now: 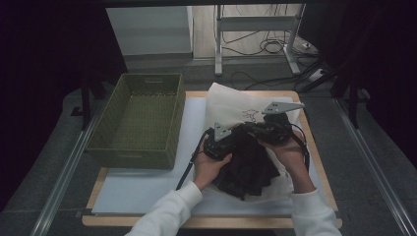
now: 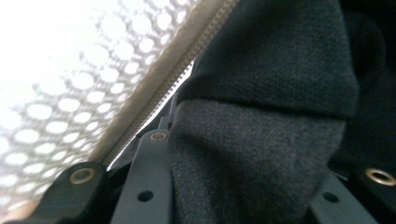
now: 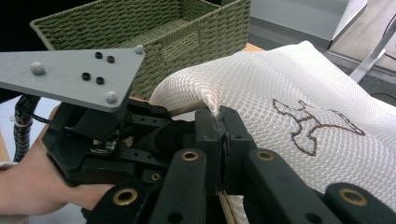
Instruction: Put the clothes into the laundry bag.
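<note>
The right gripper [image 3: 219,135] is pressed together on a pinch of the white mesh bag [image 3: 289,93], near its edge; the fold of mesh is seen rising out between the closed jaws. The bag's mouth is apparently being held up and steady in this way, so that the garment [image 1: 248,167] can be worked through it. The left gripper [image 1: 219,142] is clamped on a thick bunch of this dark cloth [image 2: 252,154], which fills the space between its jaws, right beside the bag's zipper [image 2: 187,56]. In the high view the two grippers are held close together over the bag, which lies on the white mat [image 1: 147,189] at the table's right. Most of the garment hangs out of the bag toward the person. The green basket [image 1: 137,118] stands to the left, well apart.
</note>
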Action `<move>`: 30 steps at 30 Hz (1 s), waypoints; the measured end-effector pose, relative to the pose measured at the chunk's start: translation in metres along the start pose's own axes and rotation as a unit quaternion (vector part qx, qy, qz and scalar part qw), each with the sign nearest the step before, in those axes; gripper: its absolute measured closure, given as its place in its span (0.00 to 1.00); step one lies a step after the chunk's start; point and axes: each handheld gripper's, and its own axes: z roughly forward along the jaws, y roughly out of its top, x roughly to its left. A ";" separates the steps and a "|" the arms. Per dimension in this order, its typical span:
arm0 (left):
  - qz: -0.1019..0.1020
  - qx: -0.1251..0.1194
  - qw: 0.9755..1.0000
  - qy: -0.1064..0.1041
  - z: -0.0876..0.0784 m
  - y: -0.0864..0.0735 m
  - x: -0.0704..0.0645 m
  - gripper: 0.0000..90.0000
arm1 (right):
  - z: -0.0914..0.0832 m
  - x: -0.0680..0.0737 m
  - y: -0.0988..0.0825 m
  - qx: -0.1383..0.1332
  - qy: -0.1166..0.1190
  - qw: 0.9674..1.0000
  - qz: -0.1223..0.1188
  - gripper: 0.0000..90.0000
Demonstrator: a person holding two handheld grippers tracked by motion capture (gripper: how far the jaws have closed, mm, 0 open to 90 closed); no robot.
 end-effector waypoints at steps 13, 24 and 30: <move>-0.018 -0.004 0.998 -0.062 -0.017 -0.003 -0.002 0.46 | 0.002 -0.005 -0.003 0.003 -0.004 1.000 0.007 0.98; 0.006 -0.036 0.993 -0.114 -0.072 -0.009 0.000 0.46 | 0.002 -0.008 -0.004 0.004 -0.007 1.000 0.010 0.98; 0.050 -0.031 0.992 -0.116 -0.091 -0.024 -0.004 0.86 | 0.002 -0.009 -0.004 0.005 -0.006 1.000 0.013 0.98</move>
